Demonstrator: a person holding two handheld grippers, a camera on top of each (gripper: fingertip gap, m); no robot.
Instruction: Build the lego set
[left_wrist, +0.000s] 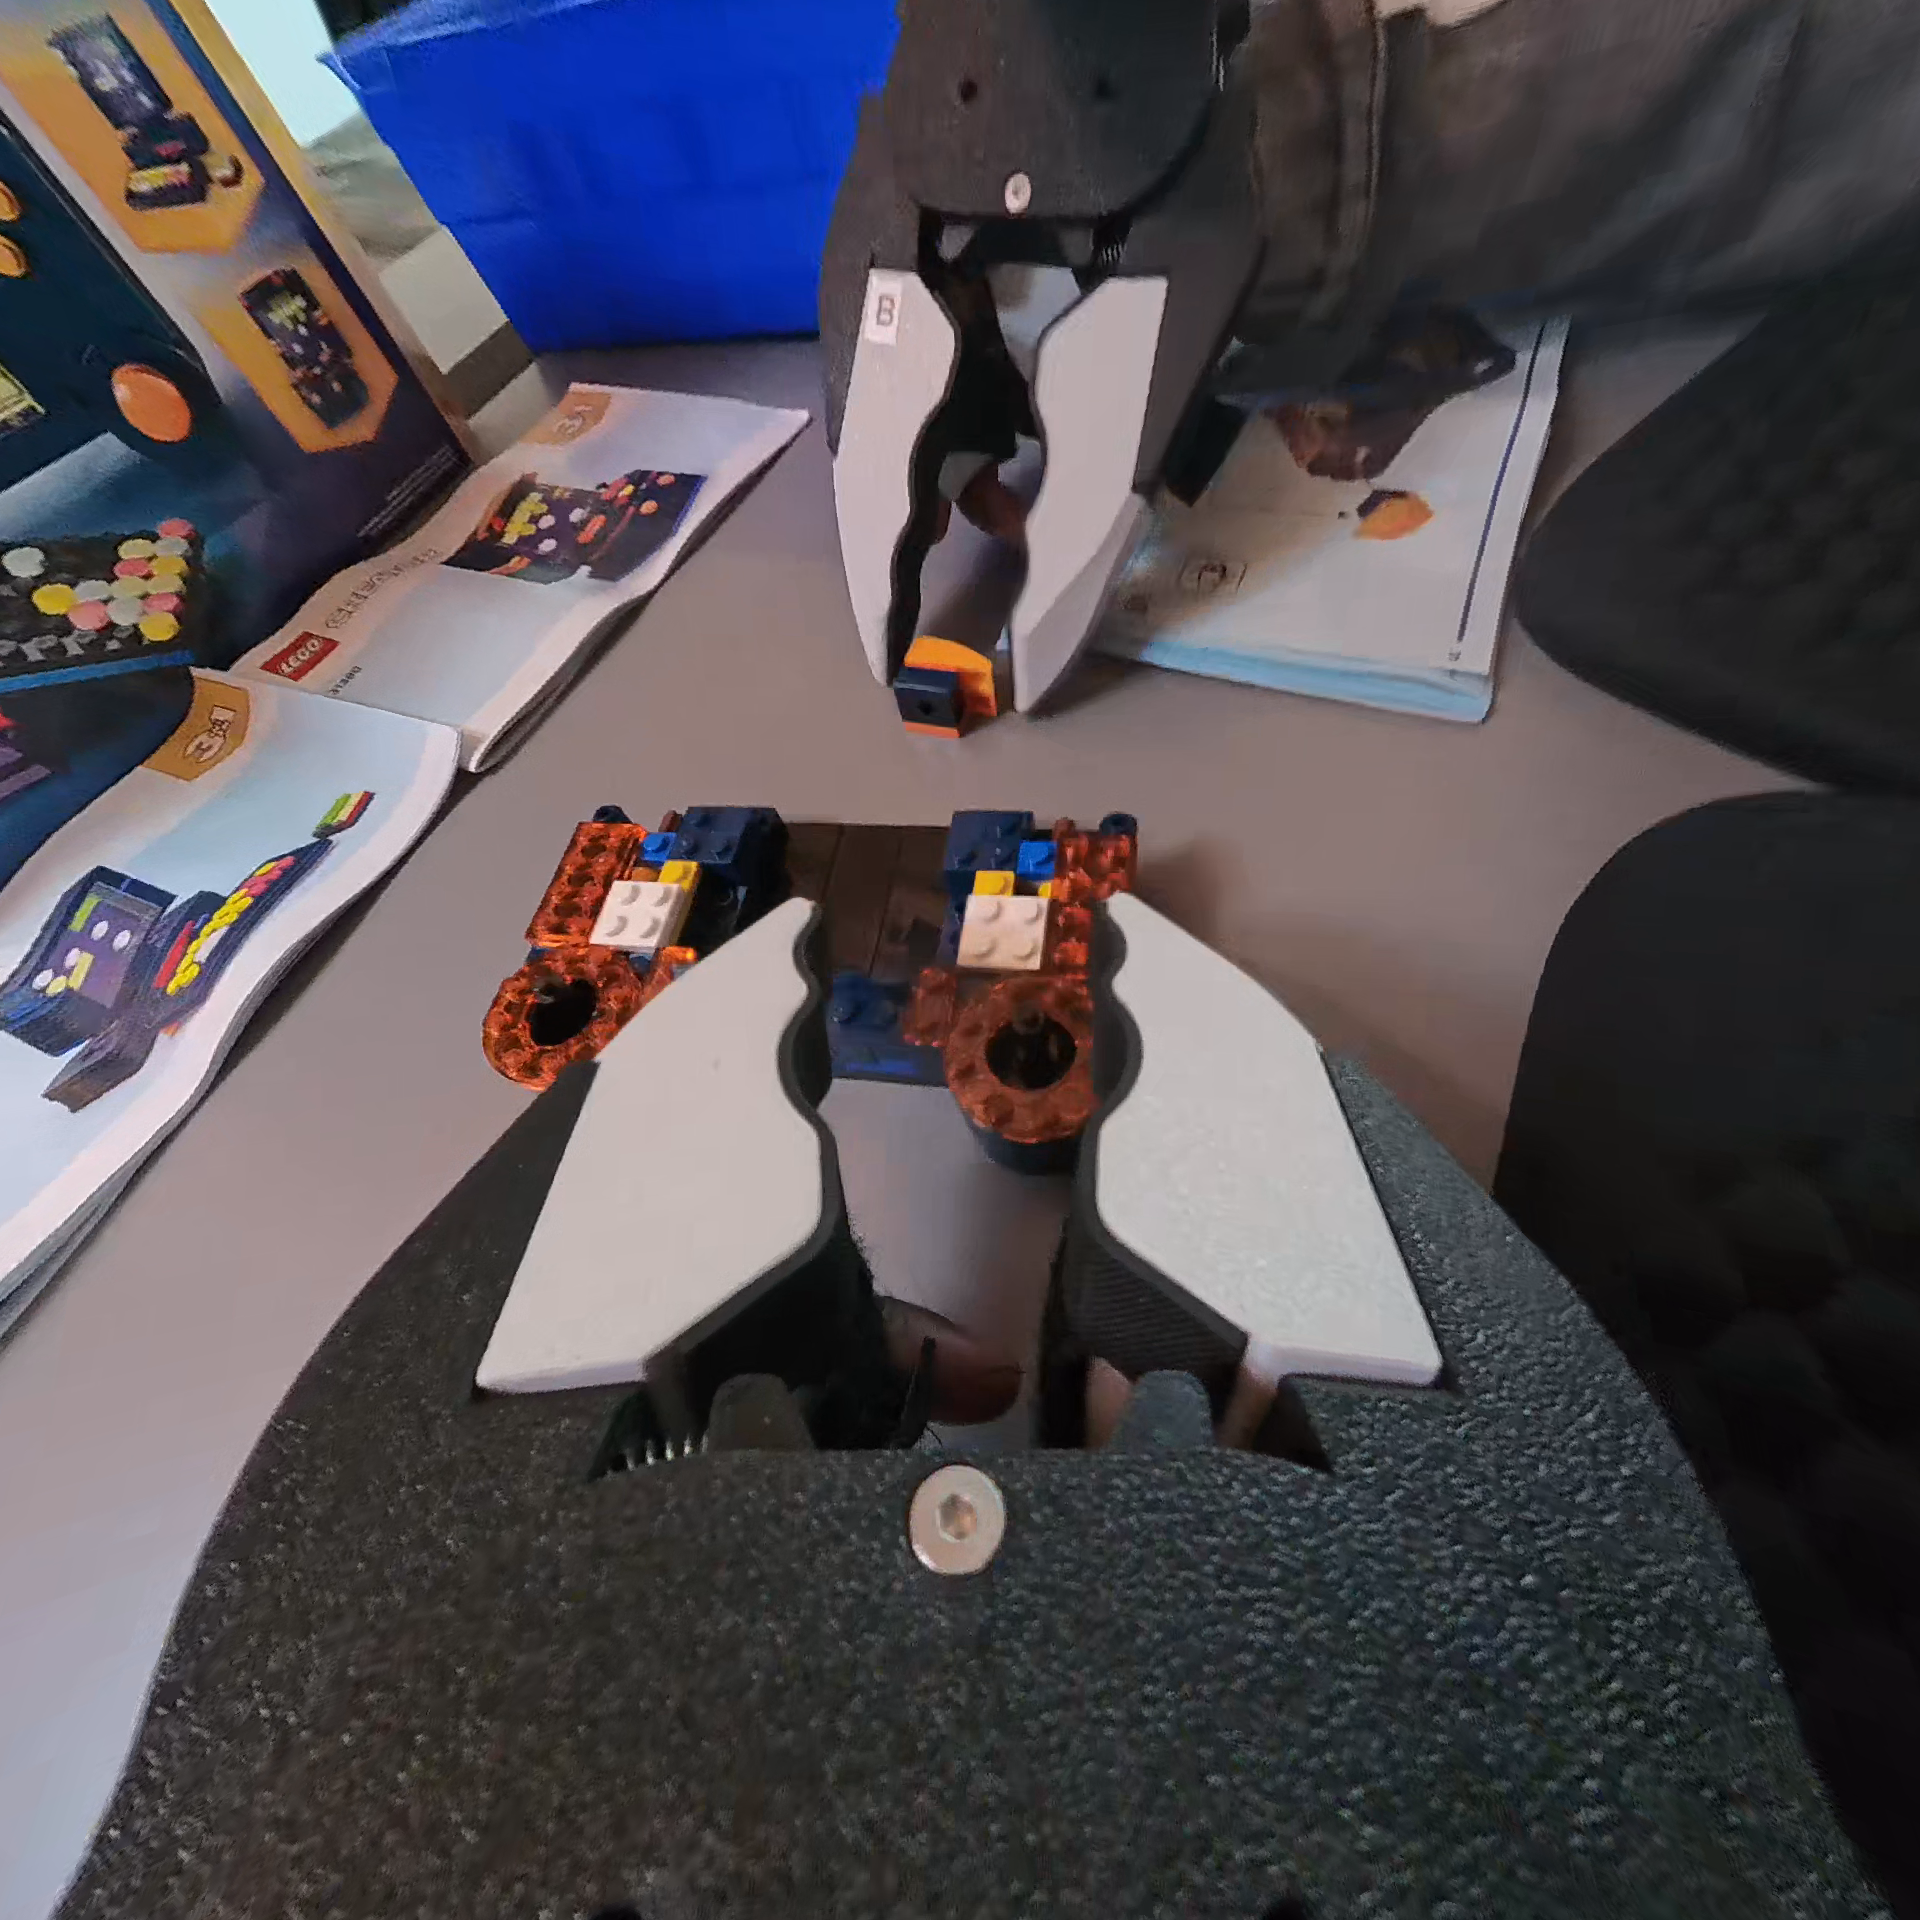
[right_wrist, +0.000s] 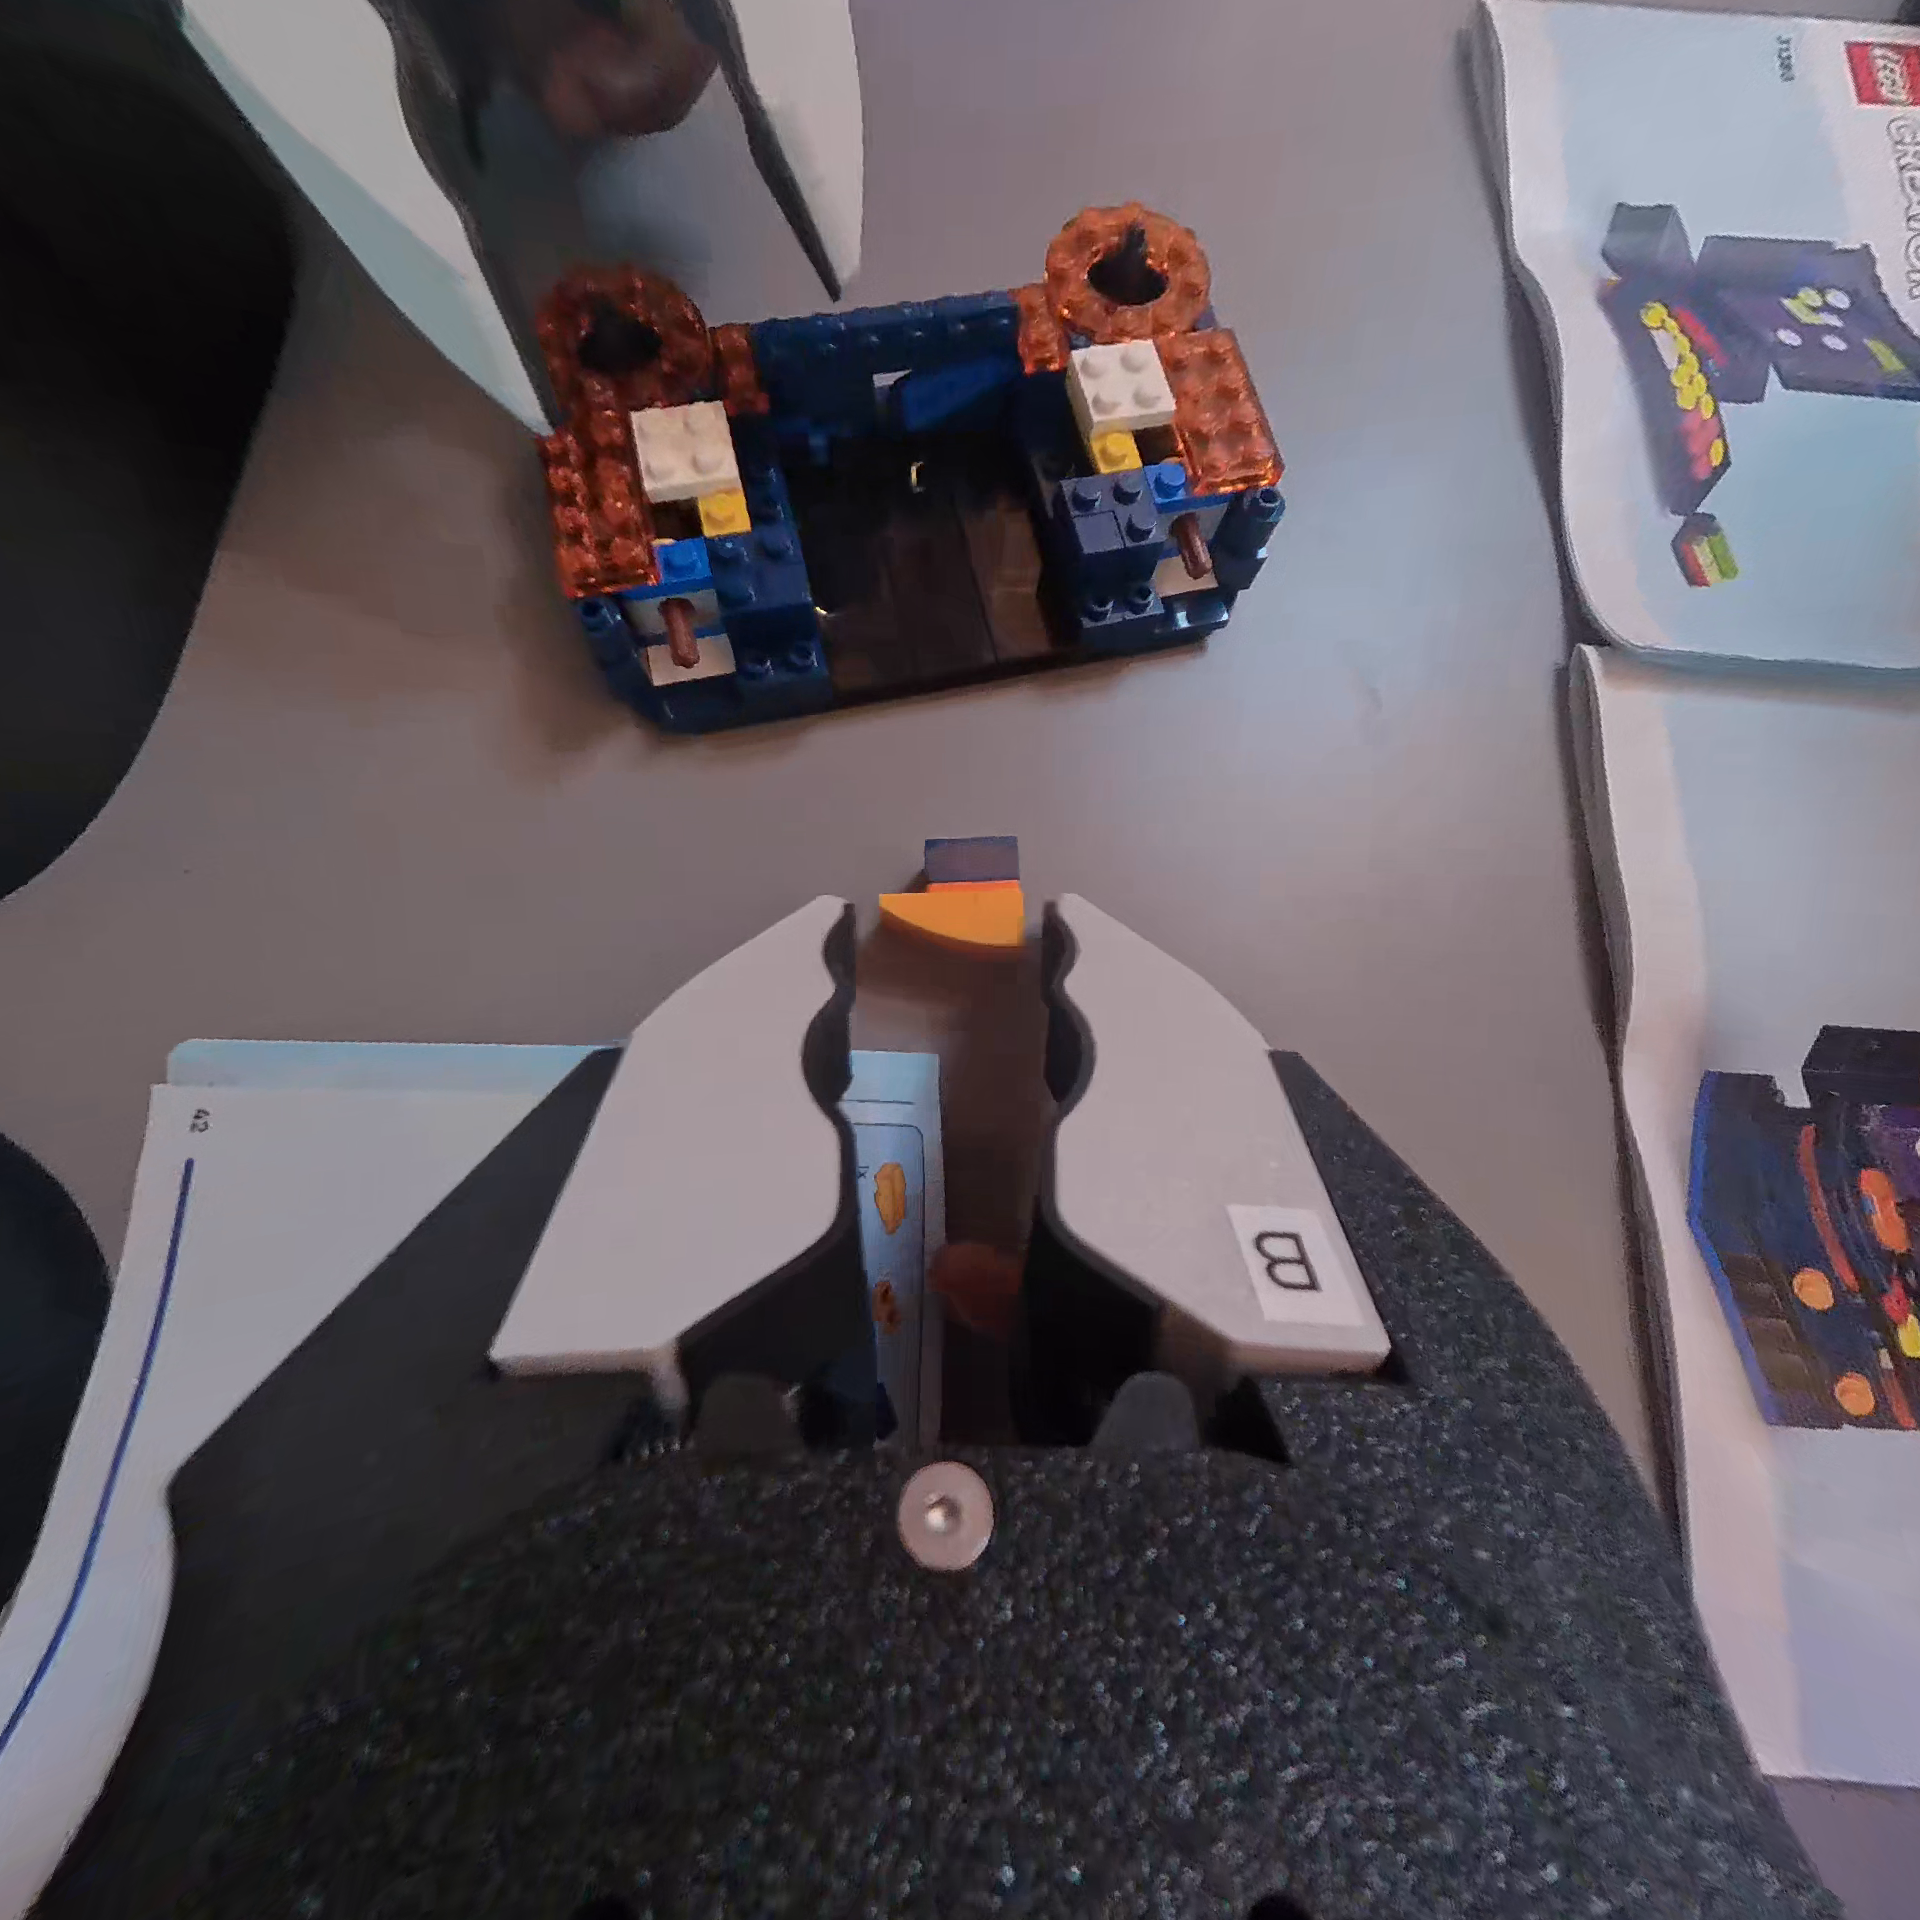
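Grey bench (right_wrist: 1351, 831) is seen in both wrist views, with printed building booklets (left_wrist: 520, 582) spread along one side, a printed toy box (left_wrist: 208, 260) and a blue bag (left_wrist: 623, 166) behind them, and one open booklet (left_wrist: 1340, 582) under the far gripper. Black chair upholstery (left_wrist: 1714, 1039) is noted at the bench edge.

Left gripper (left_wrist: 961, 935): jaws are held open and lowered over the near end of a brick model (right_wrist: 904, 488). One transparent orange ring part of the model (left_wrist: 1029, 1060) lies between the two fingers, just beside the right finger; whether either pad touches it cannot be told. The second orange ring (left_wrist: 551, 1023) lies outside the left finger. Nothing is seen gripped.

Brick model: dark blue base, dark smooth tiles down the middle, white, yellow and blue studded bricks on both flanks, transparent orange plates on top. It rests flat on the bench, between the two grippers.

Right gripper (right_wrist: 951, 914): jaws are partly open, tips down near the bench. A small orange and dark blue brick piece (right_wrist: 961, 909) stands on the bench between the fingertips. In the right wrist view a narrow gap is visible on each side between pad and piece, so it is recorded as not clamped. In the left wrist view the same piece (left_wrist: 948, 691) is seen just beside the inner edge of one finger. It is placed well apart from the model, near the open booklet's edge.

A grey sleeve (left_wrist: 1507, 156) is seen behind the right gripper.
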